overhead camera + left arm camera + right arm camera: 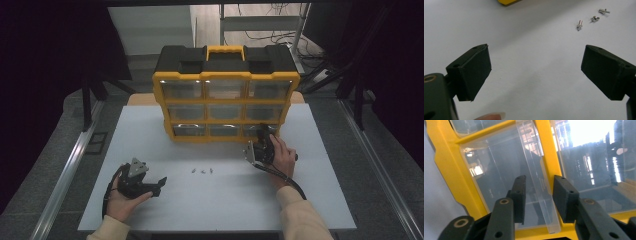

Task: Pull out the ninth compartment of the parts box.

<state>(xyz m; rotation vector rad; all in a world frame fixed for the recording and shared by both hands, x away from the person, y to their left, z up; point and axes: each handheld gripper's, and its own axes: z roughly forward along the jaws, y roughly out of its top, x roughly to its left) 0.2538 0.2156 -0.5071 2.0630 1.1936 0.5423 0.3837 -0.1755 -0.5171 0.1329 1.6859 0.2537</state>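
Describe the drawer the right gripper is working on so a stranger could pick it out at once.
Start at the yellow organizer at the back of the white table, with its three rows of clear drawers. Go to the bottom row, right end: that drawer. Unlike its neighbours, it has the right gripper at its front, jaws either side of its clear pull tab.

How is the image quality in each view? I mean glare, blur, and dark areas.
High view: the white table is evenly lit, but the room around it is very dark. Left gripper view: the left gripper looks soft up close, and the three small screws are a little blurred. Right gripper view: strong glare at upper right washes out the clear drawer fronts of the yellow organizer, with many reflections.
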